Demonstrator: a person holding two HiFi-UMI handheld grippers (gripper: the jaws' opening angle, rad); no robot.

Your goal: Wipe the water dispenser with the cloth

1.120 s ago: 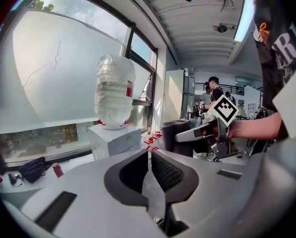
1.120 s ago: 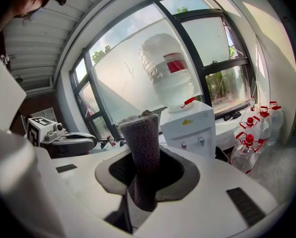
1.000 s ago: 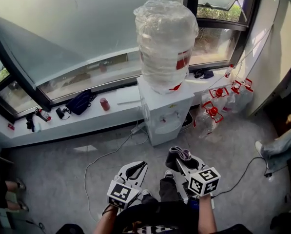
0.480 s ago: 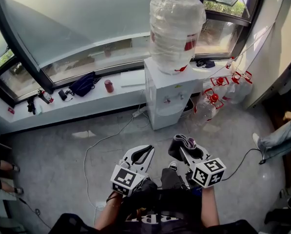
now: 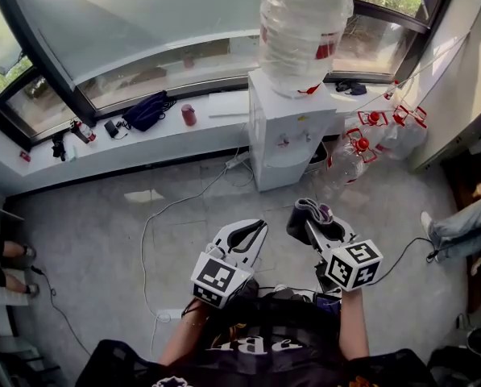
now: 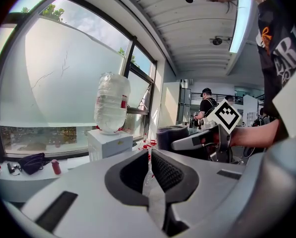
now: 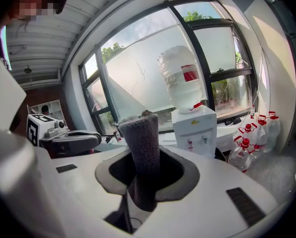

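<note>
The white water dispenser (image 5: 284,135) stands against the window sill with a plastic-wrapped bottle (image 5: 304,18) on top. It also shows in the left gripper view as the dispenser (image 6: 108,145) and in the right gripper view as the dispenser (image 7: 195,128). My right gripper (image 5: 307,216) is shut on a dark grey cloth (image 5: 304,210), well short of the dispenser. The cloth (image 7: 142,143) stands up between the right gripper (image 7: 145,175) jaws. My left gripper (image 5: 256,230) hangs beside it, shut and holding nothing. In its own view the left gripper (image 6: 148,165) pads almost touch.
Several red-capped water jugs (image 5: 369,139) stand on the floor right of the dispenser. A black bag (image 5: 147,110) and a red cup (image 5: 189,114) lie on the sill. Cables (image 5: 155,224) cross the grey floor. A person's leg (image 5: 462,228) is at the right edge.
In the head view the dispenser has shifted up and to the right, and both grippers sit higher in the frame. The cloth stays held in the right gripper.
</note>
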